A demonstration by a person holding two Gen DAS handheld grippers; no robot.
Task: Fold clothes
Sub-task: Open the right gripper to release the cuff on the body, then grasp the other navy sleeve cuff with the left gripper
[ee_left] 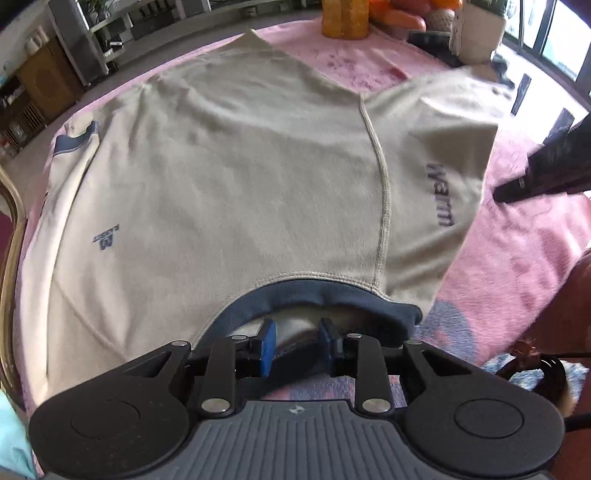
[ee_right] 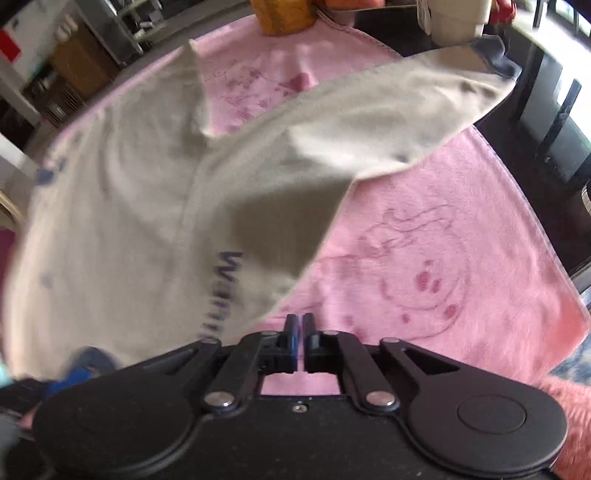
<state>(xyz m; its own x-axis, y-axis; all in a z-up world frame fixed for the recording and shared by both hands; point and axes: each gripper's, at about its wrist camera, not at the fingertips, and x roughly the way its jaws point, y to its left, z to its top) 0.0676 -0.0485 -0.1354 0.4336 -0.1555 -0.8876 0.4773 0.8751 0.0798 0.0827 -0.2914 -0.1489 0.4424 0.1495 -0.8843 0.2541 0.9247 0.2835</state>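
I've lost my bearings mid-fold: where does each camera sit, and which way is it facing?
Left wrist: on the left tongs, angled steeply down over the beige shirt, pads apart around its navy collar; the right tongs show dark at the right edge.
Right wrist: on the right tongs, angled down at the shirt's sleeve and the pink blanket, pads nearly together with nothing between; image blurred.
Shared: the shirt with its "warm" lettering, the blanket, the orange container at the far edge.
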